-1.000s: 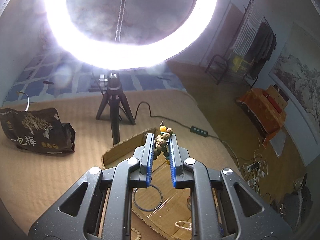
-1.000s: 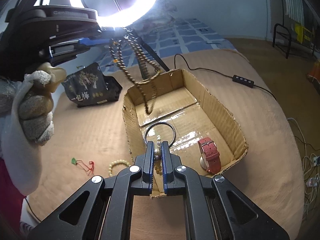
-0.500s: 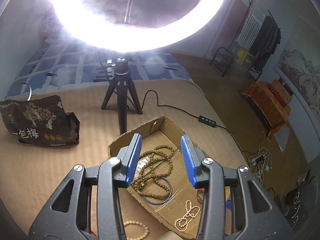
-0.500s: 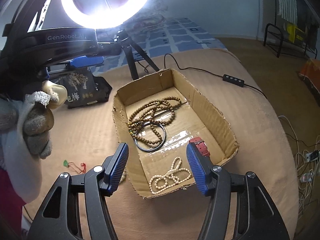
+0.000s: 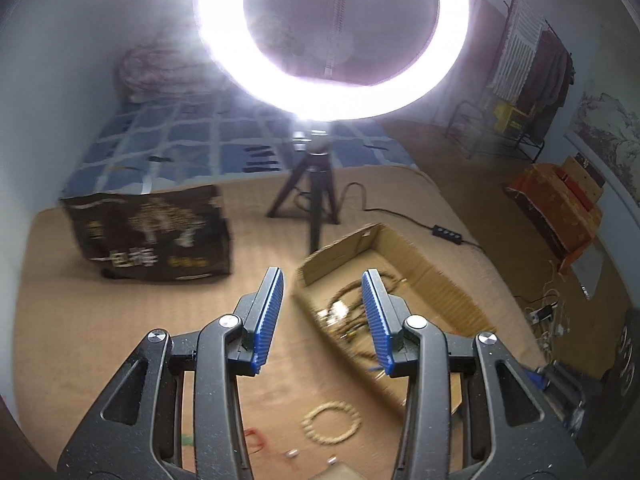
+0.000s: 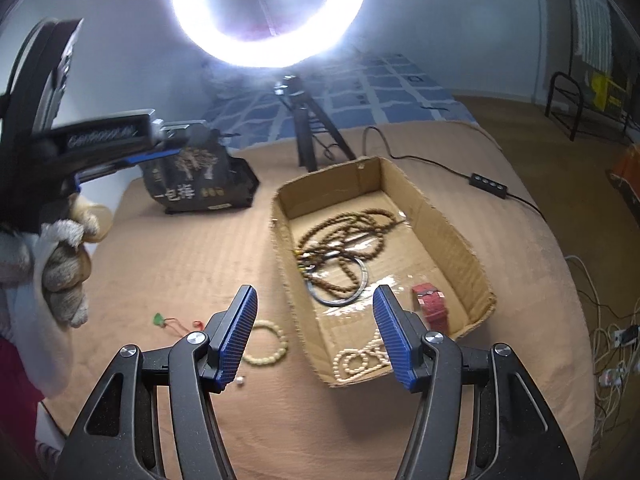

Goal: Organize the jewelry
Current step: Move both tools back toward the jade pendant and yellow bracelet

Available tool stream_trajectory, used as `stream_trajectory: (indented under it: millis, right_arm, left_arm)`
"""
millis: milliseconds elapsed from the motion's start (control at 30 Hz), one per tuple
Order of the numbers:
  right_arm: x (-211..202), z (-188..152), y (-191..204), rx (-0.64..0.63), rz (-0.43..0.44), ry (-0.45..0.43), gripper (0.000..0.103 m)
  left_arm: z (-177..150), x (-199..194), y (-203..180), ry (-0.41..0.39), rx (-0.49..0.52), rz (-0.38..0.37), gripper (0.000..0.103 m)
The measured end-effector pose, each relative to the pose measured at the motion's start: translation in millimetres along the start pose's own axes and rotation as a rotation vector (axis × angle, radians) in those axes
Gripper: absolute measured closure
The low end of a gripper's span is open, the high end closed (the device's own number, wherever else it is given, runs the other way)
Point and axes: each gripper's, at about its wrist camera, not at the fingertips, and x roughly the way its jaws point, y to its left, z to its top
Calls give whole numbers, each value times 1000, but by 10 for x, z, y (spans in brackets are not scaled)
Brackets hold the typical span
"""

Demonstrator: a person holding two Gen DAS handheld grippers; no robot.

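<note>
On a tan mat [image 6: 168, 248] beneath a glaring ring light [image 6: 268, 12], a shallow cardboard box [image 6: 452, 232] is seen partly filled with jewelry. Inside it, a long brown bead necklace [image 6: 344, 240] is heaped over a dark bangle [image 6: 340, 296], a red watch [image 6: 432, 304] is lodged near the right wall, and a pale bead strand [image 6: 360, 360] is coiled at the near end. Left outside on the mat are a cream bead bracelet [image 6: 268, 344], lying just beside the box's left wall, a small green pendant on a red cord [image 6: 172, 320], and a tiny pale bead [image 6: 240, 381].

The left gripper [image 5: 322, 312] is held with its jaws apart and nothing between them, in a view smeared by motion blur; the right gripper [image 6: 314, 336] is likewise spread wide and empty, poised above the box's near left corner and the bracelet.

The bracelet is judged light and limp, its smooth beads likely to roll or slip, so a pinch across one side of the loop, beads seated between the ribbed pads, is thought best. The pendant's thin cord is expected to be harder to catch flat on the mat.
</note>
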Motion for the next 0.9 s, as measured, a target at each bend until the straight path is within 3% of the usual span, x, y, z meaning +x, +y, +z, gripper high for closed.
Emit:
stream_trajectory:
  millis: [233,467,567,600,767,900]
  right_arm:
    - [10,-50,242,-38,57,11,44]
    - [49,-122,525,-91,110,39,43]
    - [72,-168,602,-103,119,54,43]
    - [86,-185,634,-111,118,60,43]
    - [119,-258,721,-153,123,79,43]
    - [170,-363,703,-162,144,137,43]
  left_arm:
    - [-333,-387,470,16,-31,49,62]
    - [-834,-530,933,86,-59,96,61]
    - [-1044,-520,1095,121,-106,85,48]
    - [-1127,-505,1152,133,-127,79,48]
    - [-1337,-381,1242,196,-135,79,48]
    - [-1401,-406,1228,169,-91,75,48]
